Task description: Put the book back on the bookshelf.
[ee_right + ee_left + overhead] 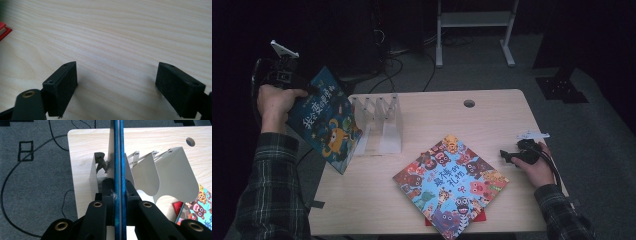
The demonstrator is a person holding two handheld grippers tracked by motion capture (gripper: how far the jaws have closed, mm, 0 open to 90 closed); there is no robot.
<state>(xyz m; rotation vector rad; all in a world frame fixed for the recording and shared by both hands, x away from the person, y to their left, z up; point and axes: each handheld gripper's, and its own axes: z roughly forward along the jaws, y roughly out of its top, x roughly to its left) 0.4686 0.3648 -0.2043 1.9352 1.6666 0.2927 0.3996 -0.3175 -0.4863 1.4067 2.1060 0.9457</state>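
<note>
Fingers of the left gripper (117,192) pinch the blue picture book (324,120) (seen edge-on in its own view), held off the table's (492,107) nine-o'clock edge, long axis running eleven to five. Its cover bears large Chinese characters. Right gripper (116,85) rests wide open, holding nothing.

The left gripper (119,192) is clamping a blue book (119,150) edge-on, above the grey rack (172,175) standing on the bench (82,145).
</note>
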